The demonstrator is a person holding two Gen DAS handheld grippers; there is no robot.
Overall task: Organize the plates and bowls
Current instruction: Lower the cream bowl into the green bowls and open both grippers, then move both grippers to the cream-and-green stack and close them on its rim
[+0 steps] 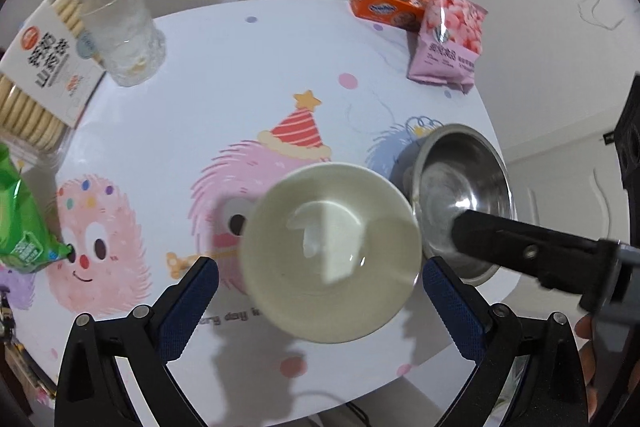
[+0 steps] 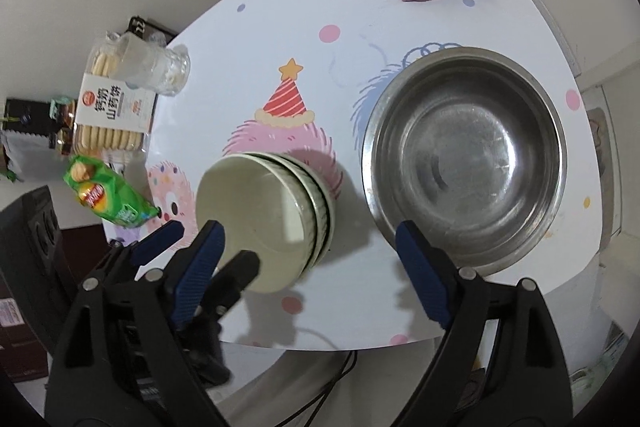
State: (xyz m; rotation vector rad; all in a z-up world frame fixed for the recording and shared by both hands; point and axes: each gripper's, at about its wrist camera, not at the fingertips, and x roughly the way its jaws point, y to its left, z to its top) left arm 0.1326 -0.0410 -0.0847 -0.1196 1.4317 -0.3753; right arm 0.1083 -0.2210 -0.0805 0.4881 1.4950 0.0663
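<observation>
The bowl stack (image 2: 276, 215) sits mid-table, directly below the left gripper (image 1: 320, 279), whose jaws stand spread and empty. The right gripper (image 2: 312, 267), also spread, is nearer the steel bowl (image 2: 468, 155), just right of the stack.

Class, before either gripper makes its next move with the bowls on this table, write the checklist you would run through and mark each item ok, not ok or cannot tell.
1. Left gripper open, pads clear of the top bowl: ok.
2. Right gripper open and holding nothing: ok.
3. Ceramic bowls nested in one stack: ok.
4. Stack sitting level: cannot tell; the fisheye views distort it.
5. Steel bowl empty and standing on the table beside the stack, not touching it: ok.
6. Snack packets and glass well away from the bowls: ok.
</observation>
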